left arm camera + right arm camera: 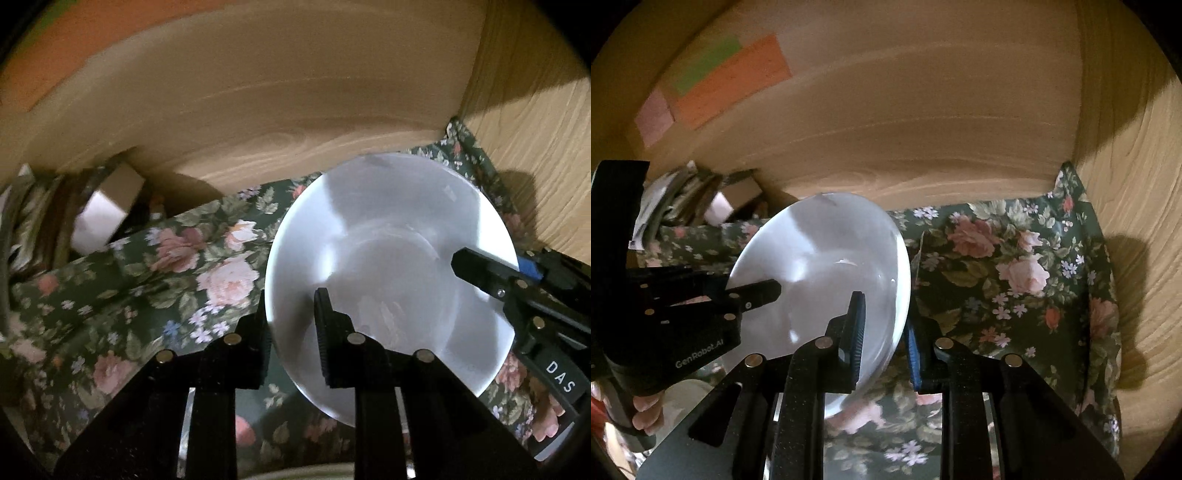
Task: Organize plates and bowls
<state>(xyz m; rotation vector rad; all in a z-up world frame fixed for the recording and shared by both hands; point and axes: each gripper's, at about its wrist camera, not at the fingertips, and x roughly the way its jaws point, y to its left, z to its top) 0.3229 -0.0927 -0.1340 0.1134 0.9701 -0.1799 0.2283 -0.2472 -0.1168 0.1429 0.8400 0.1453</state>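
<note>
Careful: both your grippers pinch opposite rims of the clear, shallow glass bowl (391, 280), left gripper (291, 332) and right gripper (886, 332) nearly closed, bowl lifted over the floral-cloth bench (147, 266). Thin smooth rim; uneven lifting could make it slip or twist out.

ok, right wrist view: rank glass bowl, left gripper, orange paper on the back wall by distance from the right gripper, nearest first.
1. glass bowl: its rim is clamped in the right gripper.
2. left gripper: on the bowl's far rim, left side.
3. orange paper: up on the back wall, upper left.
</note>
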